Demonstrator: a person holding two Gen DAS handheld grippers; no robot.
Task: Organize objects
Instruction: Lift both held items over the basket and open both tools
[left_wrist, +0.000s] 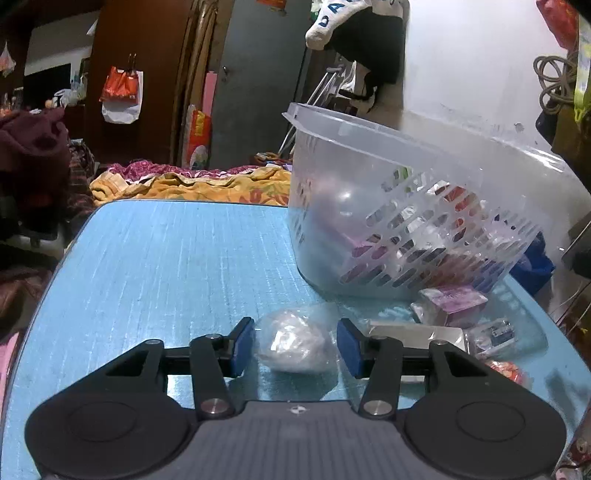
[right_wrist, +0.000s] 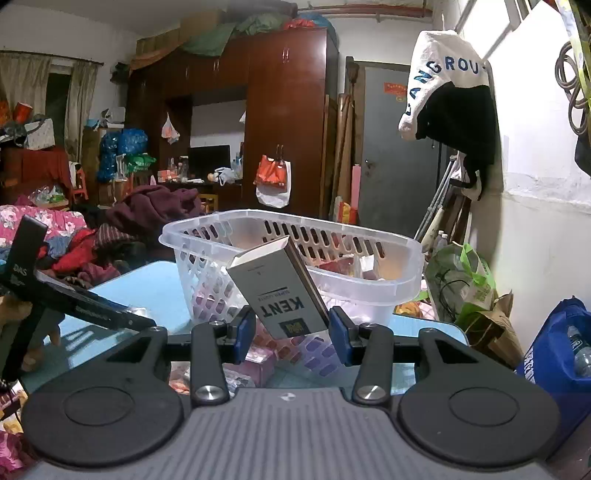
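Observation:
A clear slotted plastic basket (left_wrist: 413, 206) stands on the blue table (left_wrist: 166, 266) and holds several small packets. My left gripper (left_wrist: 295, 345) is open, low over the table, with its blue pads on either side of a clear plastic bag of white stuff (left_wrist: 293, 343), not pressing it. My right gripper (right_wrist: 291, 330) is shut on a grey KENT box (right_wrist: 280, 291), held tilted in the air in front of the basket (right_wrist: 295, 254).
A pink box (left_wrist: 456, 301), a silver packet (left_wrist: 417, 330), a small clear packet with a blue label (left_wrist: 495, 334) and a red wrapper (left_wrist: 508, 369) lie on the table by the basket. The other gripper's black body (right_wrist: 66, 299) shows at left. A wall is at right.

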